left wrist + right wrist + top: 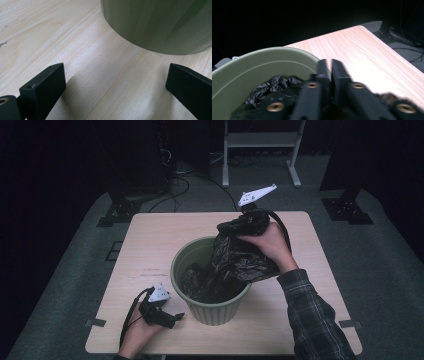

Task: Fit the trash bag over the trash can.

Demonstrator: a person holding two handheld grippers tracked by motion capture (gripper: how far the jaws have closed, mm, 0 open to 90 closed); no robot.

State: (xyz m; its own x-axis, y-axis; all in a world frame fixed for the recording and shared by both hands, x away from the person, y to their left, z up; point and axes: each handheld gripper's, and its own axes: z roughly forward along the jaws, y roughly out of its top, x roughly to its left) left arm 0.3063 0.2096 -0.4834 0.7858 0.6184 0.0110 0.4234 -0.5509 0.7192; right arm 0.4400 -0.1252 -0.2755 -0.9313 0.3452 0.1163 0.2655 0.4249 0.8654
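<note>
— What is over the bin (212, 310)?
— A hand (267, 245) holds the right gripper (250, 220) with a black bag (235, 257) bunched below it, trailing into the bin.
— And the left gripper (159, 312)?
— On the table (150, 240), the bin just beside it.

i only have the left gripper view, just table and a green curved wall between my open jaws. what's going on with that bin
Observer: The green bin holds a black plastic bag, part inside, part raised above its rim.
Operator: who's lifting the bag
Observer: The right gripper; in its own view the jaws stand together on the black plastic.
Operator: and where's my left gripper relative to the bin
Observer: In the high view the left gripper lies low on the wooden table, just left of the bin's base, apart from it.
</note>
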